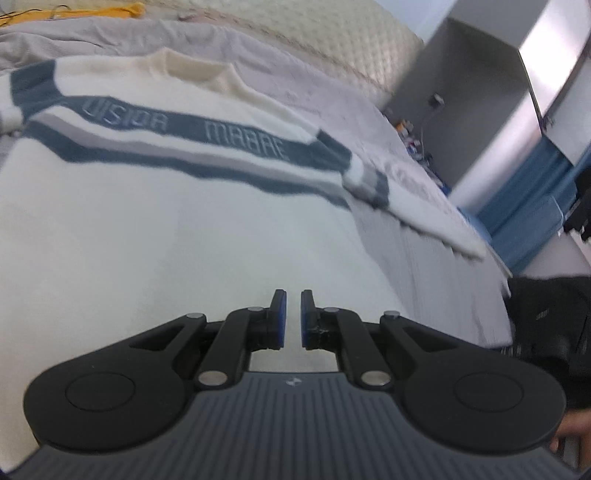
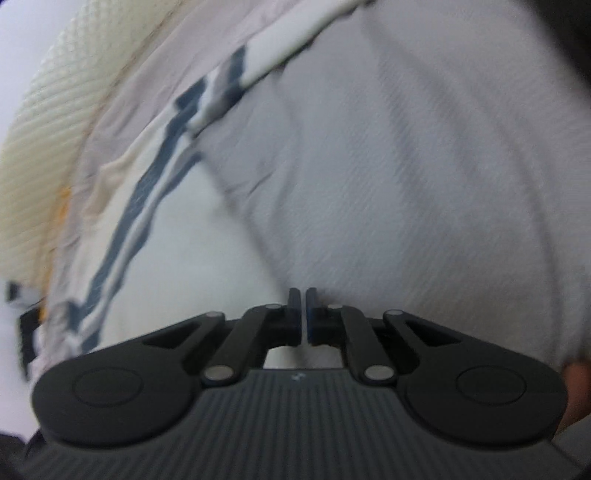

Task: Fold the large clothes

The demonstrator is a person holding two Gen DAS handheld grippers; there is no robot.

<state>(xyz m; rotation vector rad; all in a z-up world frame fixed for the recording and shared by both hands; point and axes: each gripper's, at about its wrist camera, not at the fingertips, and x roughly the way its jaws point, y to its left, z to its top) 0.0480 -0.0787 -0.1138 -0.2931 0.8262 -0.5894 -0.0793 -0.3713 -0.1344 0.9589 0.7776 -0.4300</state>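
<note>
over the bed (image 1: 332, 107), the left tongs (image 1: 292, 319) tilt downward above the white sweater (image 1: 177, 229), jaws closed with nothing between them. the right tongs (image 2: 303, 317), also angled down over the sweater's side, are closed and empty in a blurred view. the sweater lies flat on a grey sheet, navy chest stripes up, quilted headboard (image 1: 332, 33) behind, blue bedding (image 1: 532, 206) beside the bed.

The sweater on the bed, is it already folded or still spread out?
Mostly spread out. The sweater lies flat on the bed, with its collar and whole striped chest showing; only one sleeve looks bent at the side.
</note>
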